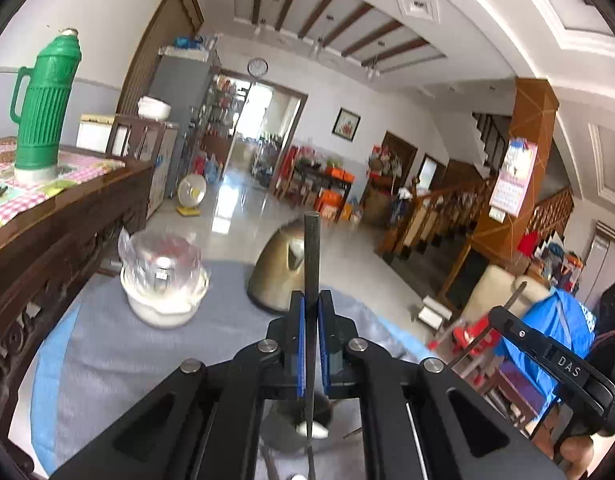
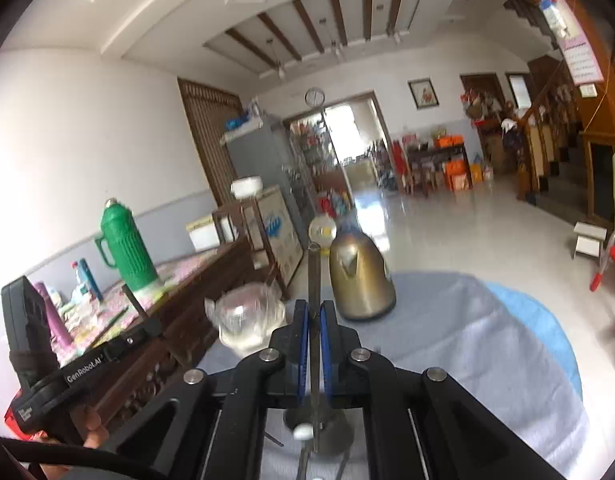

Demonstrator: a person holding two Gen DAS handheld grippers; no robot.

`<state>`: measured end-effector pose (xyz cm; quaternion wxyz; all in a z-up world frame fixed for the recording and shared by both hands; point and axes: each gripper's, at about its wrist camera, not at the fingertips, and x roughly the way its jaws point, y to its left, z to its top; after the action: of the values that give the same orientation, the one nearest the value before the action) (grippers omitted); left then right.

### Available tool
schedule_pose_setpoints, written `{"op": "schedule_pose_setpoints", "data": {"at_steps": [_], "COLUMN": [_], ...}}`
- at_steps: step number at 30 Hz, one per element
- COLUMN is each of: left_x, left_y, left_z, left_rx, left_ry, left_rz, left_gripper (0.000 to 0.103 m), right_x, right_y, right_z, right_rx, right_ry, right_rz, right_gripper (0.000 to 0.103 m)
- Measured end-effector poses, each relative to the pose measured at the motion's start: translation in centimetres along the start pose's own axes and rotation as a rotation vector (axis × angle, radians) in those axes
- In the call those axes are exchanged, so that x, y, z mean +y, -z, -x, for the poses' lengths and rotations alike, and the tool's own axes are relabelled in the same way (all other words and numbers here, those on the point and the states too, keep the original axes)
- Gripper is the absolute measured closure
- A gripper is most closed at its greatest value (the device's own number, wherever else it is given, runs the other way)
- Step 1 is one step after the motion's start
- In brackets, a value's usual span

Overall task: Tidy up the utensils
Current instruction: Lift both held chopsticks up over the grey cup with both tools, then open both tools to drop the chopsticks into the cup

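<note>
L grip (image 1: 311,308) clamped on dark rod (image 1: 311,256) | R grip (image 2: 314,316) clamped on thin utensil (image 2: 314,280) | only L view shows R grip | kettle (image 2: 361,280) near table edge (image 2: 547,312), floor beyond open

Your right gripper (image 2: 314,320), low centre of frame, is clamped on a thin dark utensil handle (image 2: 314,276) rising before the gold kettle (image 2: 361,280) at mid-frame.

- My left gripper (image 1: 311,312): matt black plastic body, blue pads, bright metal pivot pins.
- The rod (image 1: 310,256) it holds looks like dull dark metal.
- Kettle (image 2: 361,280): brushed, golden metal with a soft sheen.
- Tablecloth (image 2: 467,344): matt grey-blue cloth.
- Thermos (image 1: 43,108): ribbed green plastic.
- Sideboard (image 1: 67,220): carved, polished dark wood.
- Floor (image 2: 467,232): glossy tile.
</note>
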<state>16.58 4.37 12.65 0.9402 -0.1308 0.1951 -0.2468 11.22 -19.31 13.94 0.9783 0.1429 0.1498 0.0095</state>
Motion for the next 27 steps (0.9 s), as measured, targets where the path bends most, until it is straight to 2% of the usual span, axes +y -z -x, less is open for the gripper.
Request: {"op": "schedule_pose_setpoints", "data": {"at_steps": [4, 8, 13, 16, 22, 23, 27], "left_x": [-0.3, -0.4, 0.3, 1.0, 1.3, 1.2, 1.0], "left_y": [-0.5, 0.4, 3.2, 4.9, 5.9, 5.9, 6.1], "left_z": [-1.3, -3.0, -5.8, -7.2, -6.9, -6.5, -4.4], "left_rx": [-0.060, -0.096, -0.020, 0.052, 0.111, 0.115, 0.118], "left_ry": [-0.019, -0.057, -0.080, -0.090, -0.084, -0.086, -0.091], "left_rz": [-0.002, -0.022, -0.031, -0.026, -0.051, -0.067, -0.104], "left_gripper": [0.097, 0.097, 0.097, 0.097, 0.096, 0.091, 0.058], "right_x": [0.8, 1.3, 0.6, 0.1, -1.1, -1.3, -2.3], "right_y": [-1.0, -0.3, 2.0, 3.1, 4.2, 4.3, 4.8], "right_z": [-1.0, -3.0, -6.2, -7.1, -7.7, -7.6, -6.3], "right_rx": [-0.068, -0.089, 0.015, 0.064, 0.187, 0.203, 0.215], "right_ry": [0.023, 0.059, 0.071, 0.075, 0.025, 0.020, -0.008], "right_rz": [0.010, 0.038, 0.035, 0.037, -0.015, -0.030, -0.073], "right_gripper": [0.097, 0.097, 0.097, 0.097, 0.094, 0.094, 0.091]}}
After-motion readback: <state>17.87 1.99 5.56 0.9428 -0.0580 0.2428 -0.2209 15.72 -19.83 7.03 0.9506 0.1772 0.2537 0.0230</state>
